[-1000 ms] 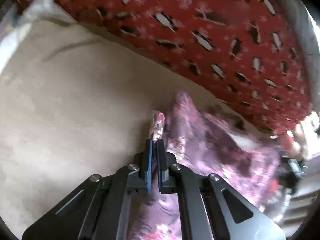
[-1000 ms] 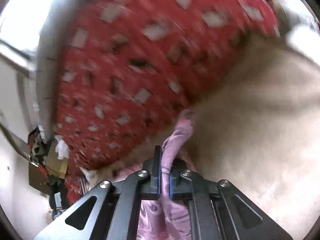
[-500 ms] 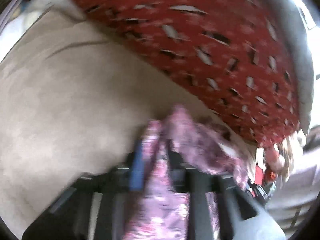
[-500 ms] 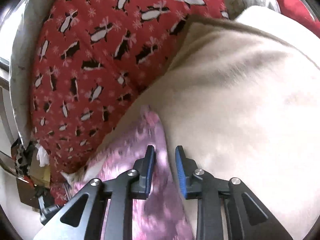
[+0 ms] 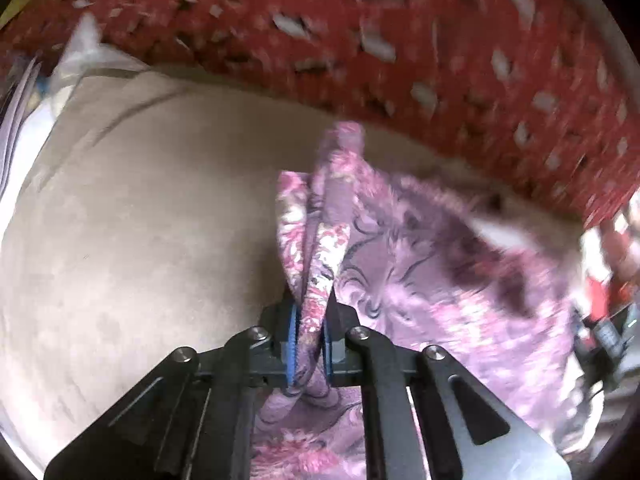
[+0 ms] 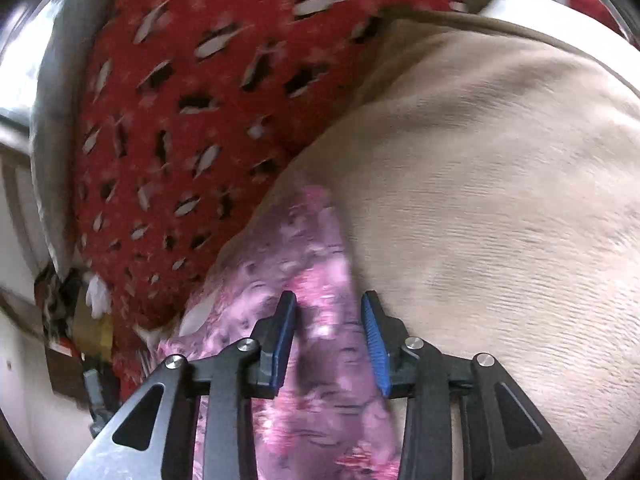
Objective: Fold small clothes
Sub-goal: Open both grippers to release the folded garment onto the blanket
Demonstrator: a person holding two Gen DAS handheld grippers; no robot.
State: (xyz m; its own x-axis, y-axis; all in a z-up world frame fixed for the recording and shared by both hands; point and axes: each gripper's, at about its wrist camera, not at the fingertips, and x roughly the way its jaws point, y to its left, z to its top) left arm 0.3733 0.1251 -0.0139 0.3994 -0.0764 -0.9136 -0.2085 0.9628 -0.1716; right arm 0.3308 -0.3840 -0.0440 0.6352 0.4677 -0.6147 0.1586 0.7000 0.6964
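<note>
Purple-pink patterned cloth, a small garment [image 5: 400, 264], lies on a beige fleece blanket [image 5: 140, 220] that covers the surface below. In the left wrist view a bunched fold of it rises between the blue pads of the left tongs [image 5: 310, 344], which are closed tight on that fold; the pinched ridge runs forward and upward from the tips, and the rest of the garment spreads away to the right of the tongs, with more of it passing beneath them toward the lower edge. Its far right part is blurred.

In the right wrist view the same garment [image 6: 304, 280] lies flat under and ahead of the right tongs [image 6: 330, 340]. These stand parted, with a clear gap between the blue pads, and they grip nothing; the cloth shows through the gap and below the fingers, its narrow end reaching forward past the tips. Whether the pads touch the cloth cannot be told. To the right of the tongs the beige blanket [image 6: 500, 220] is bare and lightly wrinkled.

Beyond the garment in both views lies a red fabric with a black-and-white print [image 5: 400, 40], bordering the blanket's far edge; in the right wrist view it [image 6: 200, 100] fills the upper left. Blurred clutter [image 6: 76, 320] sits at the left margin of that view.
</note>
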